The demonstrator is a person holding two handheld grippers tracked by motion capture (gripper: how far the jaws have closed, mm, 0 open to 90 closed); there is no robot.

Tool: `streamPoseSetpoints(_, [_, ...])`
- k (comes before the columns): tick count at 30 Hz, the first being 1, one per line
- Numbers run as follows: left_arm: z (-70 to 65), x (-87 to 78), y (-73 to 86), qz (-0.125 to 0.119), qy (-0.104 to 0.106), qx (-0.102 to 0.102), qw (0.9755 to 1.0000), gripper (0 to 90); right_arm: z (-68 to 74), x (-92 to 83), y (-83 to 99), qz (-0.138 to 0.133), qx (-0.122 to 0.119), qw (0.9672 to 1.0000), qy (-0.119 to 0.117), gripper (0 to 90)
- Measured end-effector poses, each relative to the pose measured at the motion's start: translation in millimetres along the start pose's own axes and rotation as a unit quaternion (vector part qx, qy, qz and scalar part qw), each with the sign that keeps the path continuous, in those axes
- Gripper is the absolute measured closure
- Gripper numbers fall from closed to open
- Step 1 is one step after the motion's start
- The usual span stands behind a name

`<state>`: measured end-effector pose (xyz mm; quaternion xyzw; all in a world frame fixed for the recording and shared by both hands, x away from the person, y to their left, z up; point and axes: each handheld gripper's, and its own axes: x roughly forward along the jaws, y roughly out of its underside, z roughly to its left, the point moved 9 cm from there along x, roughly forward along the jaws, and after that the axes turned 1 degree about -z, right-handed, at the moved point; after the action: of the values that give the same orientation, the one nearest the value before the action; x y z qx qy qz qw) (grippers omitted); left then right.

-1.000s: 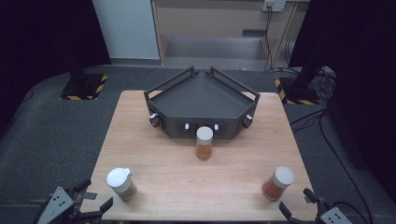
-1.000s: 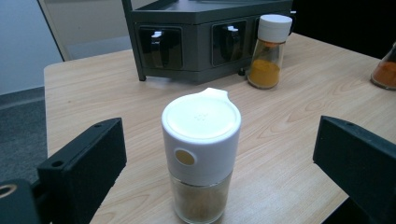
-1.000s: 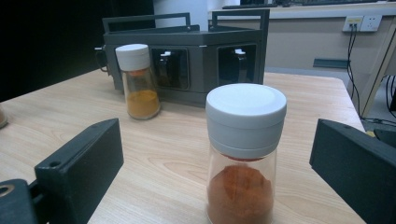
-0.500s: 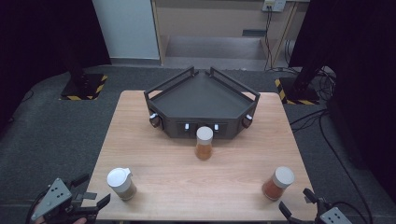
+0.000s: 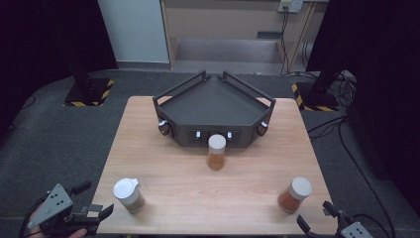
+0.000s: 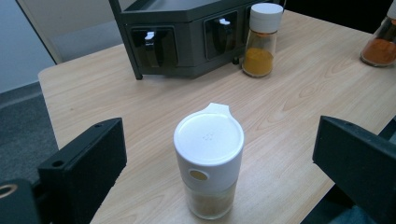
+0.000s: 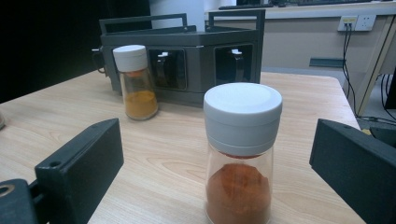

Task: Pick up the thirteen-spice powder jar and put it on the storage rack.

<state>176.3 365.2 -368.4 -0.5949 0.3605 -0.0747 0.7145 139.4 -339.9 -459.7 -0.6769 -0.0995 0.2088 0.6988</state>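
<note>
Three spice jars stand on the wooden table. A flip-lid jar of tan spice is at the front left. My left gripper is open just off the table's front left corner, with that jar ahead between its jaws, untouched. A white-capped jar of red-orange spice stands front right. My right gripper is open in front of it, a jaw on each side and not touching. A jar of yellow spice stands mid-table.
A dark grey angular rack with handles and front slots sits at the back centre of the table, right behind the yellow jar. Beyond the table edges is grey carpet, with black stands and cables at the right.
My left gripper has shifted slightly at the front left corner and turned toward the flip-lid jar. The right gripper and the jars have not moved.
</note>
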Motion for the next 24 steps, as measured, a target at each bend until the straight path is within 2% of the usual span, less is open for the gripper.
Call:
streamPoseSetpoints(6, [2.9,4.2,-6.1,0.019,0.013,0.000,0.9997,2.6,-0.8,0.3,0.2,0.002,0.000,1.0000,0.001,3.0])
streamPoseSetpoints(13, [2.8,10.8,-10.4,0.039,0.017,0.006,0.9991,2.8,-0.9,-0.1,-0.2,0.000,0.000,1.0000,0.000,3.0])
streamPoseSetpoints(18, [6.7,19.5,-8.2,0.040,0.017,0.002,0.9990,2.3,-1.8,-0.6,0.1,-0.002,0.001,1.0000,0.000,3.2])
streamPoseSetpoints(21, [9.1,28.1,-5.4,0.051,0.025,0.001,0.9984,2.3,-1.4,-0.2,0.4,0.000,0.001,1.0000,0.000,3.2])
streamPoseSetpoints(22, [7.8,34.2,-4.3,0.063,0.024,0.011,0.9977,2.3,-1.2,0.0,0.2,0.001,0.000,1.0000,0.000,3.4])
streamPoseSetpoints(24, [7.3,37.2,-3.9,0.069,0.024,0.015,0.9972,2.3,-1.2,0.0,0.2,0.000,0.001,1.0000,0.000,3.4])
